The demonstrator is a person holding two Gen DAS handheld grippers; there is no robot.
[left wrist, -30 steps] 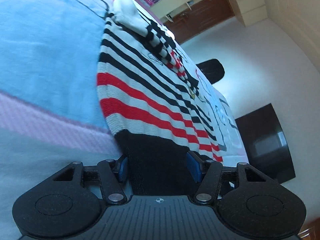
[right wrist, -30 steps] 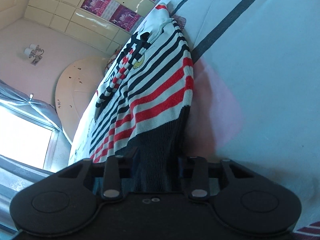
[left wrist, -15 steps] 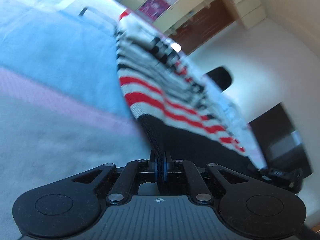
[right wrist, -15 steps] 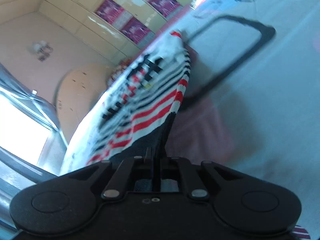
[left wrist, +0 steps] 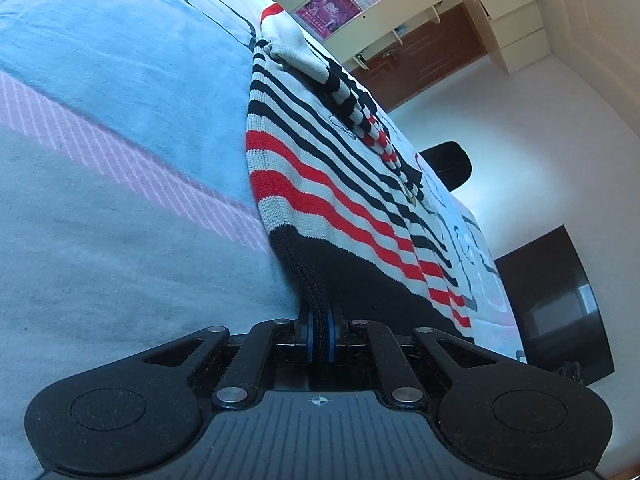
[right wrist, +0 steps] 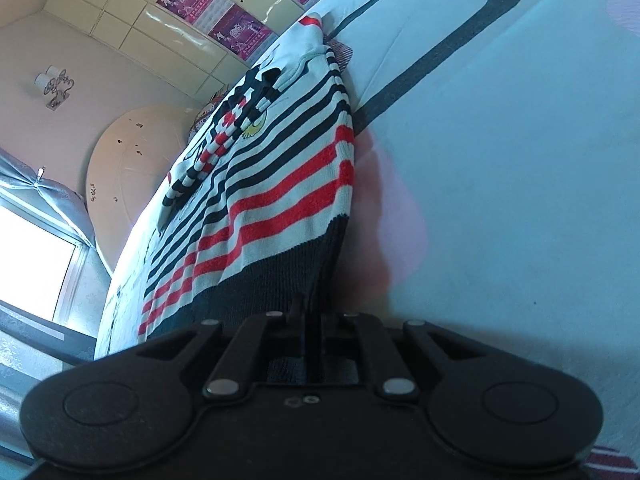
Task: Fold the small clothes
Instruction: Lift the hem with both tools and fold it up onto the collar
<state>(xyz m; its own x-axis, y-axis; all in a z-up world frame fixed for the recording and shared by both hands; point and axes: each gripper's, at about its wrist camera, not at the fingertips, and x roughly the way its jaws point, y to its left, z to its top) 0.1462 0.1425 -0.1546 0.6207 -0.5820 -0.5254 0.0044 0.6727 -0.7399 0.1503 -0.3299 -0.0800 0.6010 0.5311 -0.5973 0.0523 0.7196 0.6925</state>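
Observation:
A small knitted sweater (left wrist: pixel 320 168) with black, red and white stripes and a black hem lies on a bed sheet (left wrist: pixel 100 220); a sleeve is folded across its chest. My left gripper (left wrist: pixel 320 338) is shut on the black hem at one bottom corner. In the right wrist view the same sweater (right wrist: pixel 276 184) stretches away, and my right gripper (right wrist: pixel 316 344) is shut on the black hem at the other bottom corner. Both corners are pulled up slightly off the sheet.
The sheet is light blue with pink bands and black outlines (right wrist: pixel 432 52). A dark chair (left wrist: pixel 448 164) and dark cabinet (left wrist: pixel 556 304) stand beyond the bed. A round headboard (right wrist: pixel 132 160), window (right wrist: pixel 28 264) and wall cupboards (right wrist: pixel 224 20) are behind.
Both grippers went from open around the black hem to shut on it, and the hem corners have lifted a little off the sheet.

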